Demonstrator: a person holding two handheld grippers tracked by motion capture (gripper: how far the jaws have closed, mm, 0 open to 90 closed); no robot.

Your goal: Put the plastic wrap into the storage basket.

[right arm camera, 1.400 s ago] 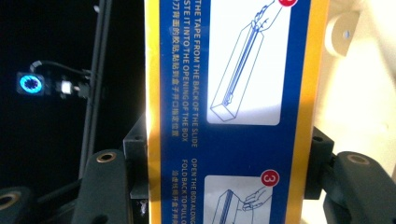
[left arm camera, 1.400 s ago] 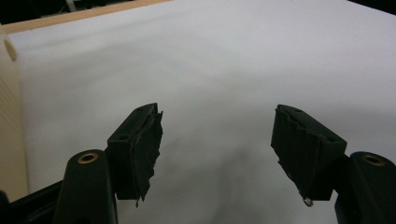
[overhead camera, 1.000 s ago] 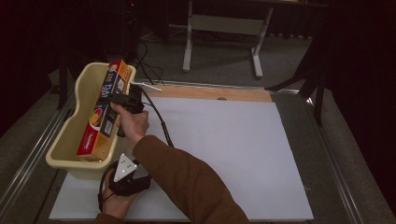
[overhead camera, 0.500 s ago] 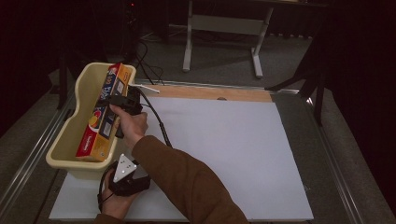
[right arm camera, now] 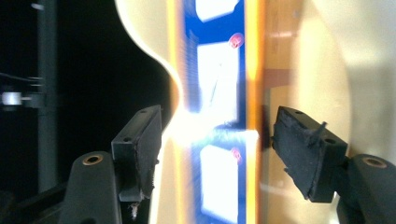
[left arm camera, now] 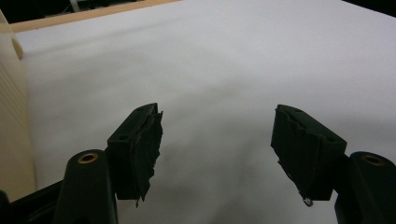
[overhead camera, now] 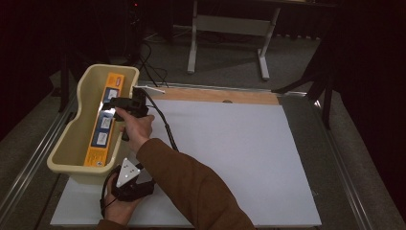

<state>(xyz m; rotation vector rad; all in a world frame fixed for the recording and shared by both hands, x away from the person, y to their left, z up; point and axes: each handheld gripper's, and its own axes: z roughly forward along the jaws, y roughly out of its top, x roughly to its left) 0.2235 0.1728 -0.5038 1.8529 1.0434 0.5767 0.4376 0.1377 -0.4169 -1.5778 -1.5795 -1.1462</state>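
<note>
A long orange box with blue and white panels (overhead camera: 103, 127) lies lengthwise inside the beige bin (overhead camera: 84, 175) at the table's left. My right gripper (overhead camera: 111, 106) reaches across over the box's middle. In the right gripper view its jaws (right arm camera: 217, 144) stand apart on either side of the box (right arm camera: 219, 84); they have just been opening and the pads do not press on it. My left gripper (overhead camera: 133, 178) rests near the table's front edge beside the bin. Seen in the left gripper view, it (left arm camera: 217, 135) is open over the white mat with nothing between its jaws.
A white mat (overhead camera: 230, 153) covers the table, with a wooden strip (overhead camera: 215, 95) along its far edge. The bin's ribbed wall (left arm camera: 11, 116) stands just left of my left gripper. A cable (overhead camera: 165, 124) trails from the right gripper across the mat. Metal rails run along both table sides.
The box, held tilted over the bin's right rim before, now lies flat in the bin. My right gripper's jaws have opened off it. The left gripper has not moved.
</note>
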